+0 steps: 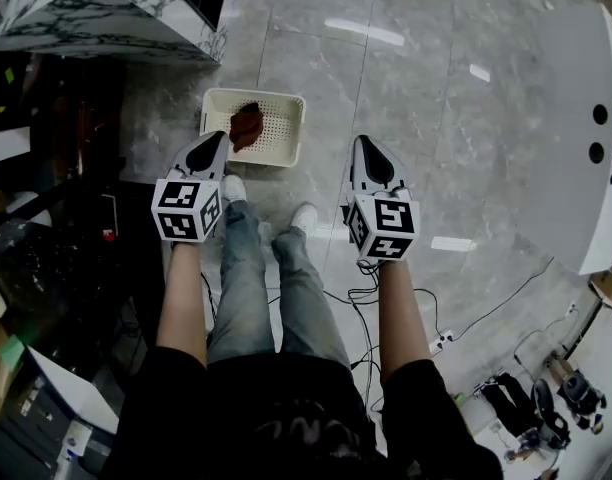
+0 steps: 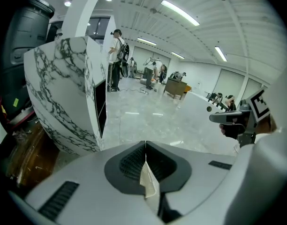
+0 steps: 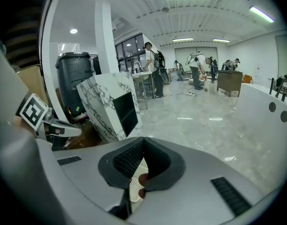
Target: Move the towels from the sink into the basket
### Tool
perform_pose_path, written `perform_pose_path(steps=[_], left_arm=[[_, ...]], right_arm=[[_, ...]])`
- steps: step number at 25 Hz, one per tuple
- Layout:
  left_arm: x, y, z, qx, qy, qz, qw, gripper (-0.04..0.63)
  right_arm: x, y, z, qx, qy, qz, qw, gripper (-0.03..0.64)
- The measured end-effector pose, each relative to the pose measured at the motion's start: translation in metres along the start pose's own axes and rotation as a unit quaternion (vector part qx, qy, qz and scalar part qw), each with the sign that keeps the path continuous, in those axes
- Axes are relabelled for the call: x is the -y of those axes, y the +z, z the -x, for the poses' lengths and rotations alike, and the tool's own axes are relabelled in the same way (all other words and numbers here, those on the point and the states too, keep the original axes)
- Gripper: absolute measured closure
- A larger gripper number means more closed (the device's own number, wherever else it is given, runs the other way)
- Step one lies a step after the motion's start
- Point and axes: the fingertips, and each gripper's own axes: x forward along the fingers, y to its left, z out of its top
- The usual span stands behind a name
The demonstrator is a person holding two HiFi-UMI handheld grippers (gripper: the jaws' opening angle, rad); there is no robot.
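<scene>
Just square markers (image 1: pixel 186 209), red towel (image 1: pixel 247 126), white basket (image 1: pixel 282 130).

Below me I see the cream, perforated basket (image 1: pixel 284 128) standing upright on the grey floor (image 1: pixel 416 98), with one crumpled dark-red towel (image 1: pixel 247 126) lying bunched inside it, left of its middle, near the far rim.

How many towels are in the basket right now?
1. A reddish-brown towel lies in the white basket on the floor, toward its left side. More could be hidden beneath it.
</scene>
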Motion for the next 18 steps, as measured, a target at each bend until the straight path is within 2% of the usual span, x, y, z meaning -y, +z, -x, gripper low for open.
perform_pose_path(steps=[4,18], left_arm=[[0.011,0.027,0.038,0.016,0.006,0.007,0.9998,0.578],[0.06,0.135,0.137,0.101,0.02,-0.025,0.9944,0.578]], right_arm=[[-0.009,0.028,0.03,0.009,0.001,0.003,1.0,0.601],[-0.013,0.128,0.125,0.084,-0.01,0.005,0.996,0.602]])
